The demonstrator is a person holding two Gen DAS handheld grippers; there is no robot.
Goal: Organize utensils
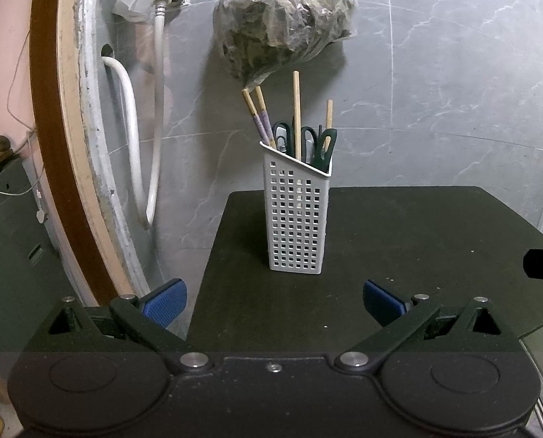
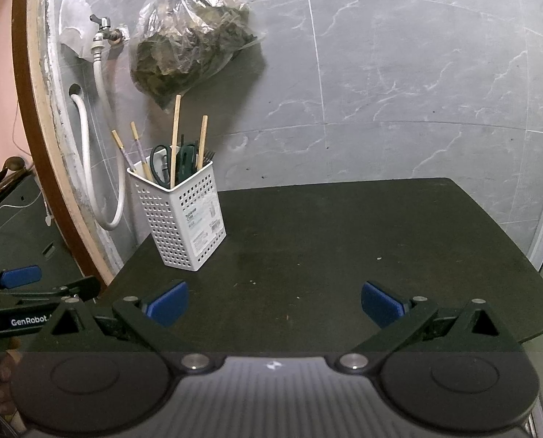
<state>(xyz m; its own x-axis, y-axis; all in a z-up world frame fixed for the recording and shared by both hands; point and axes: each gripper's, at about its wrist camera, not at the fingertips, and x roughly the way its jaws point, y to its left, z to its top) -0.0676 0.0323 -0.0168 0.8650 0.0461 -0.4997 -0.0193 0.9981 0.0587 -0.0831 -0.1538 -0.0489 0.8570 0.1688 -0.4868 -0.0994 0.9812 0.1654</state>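
White perforated holder (image 1: 296, 219), green scissors (image 1: 322, 146), black table (image 1: 417, 237).

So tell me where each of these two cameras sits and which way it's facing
Left wrist: sits on the left tool, looks forward over the black table straight at the white utensil caddy; own open blue pads show.
Right wrist: sits on the right tool, further right, faces the tiled wall; caddy off to the left; the left tool shows at the edge.
Shared: caddy, table, hanging bag, white hose.
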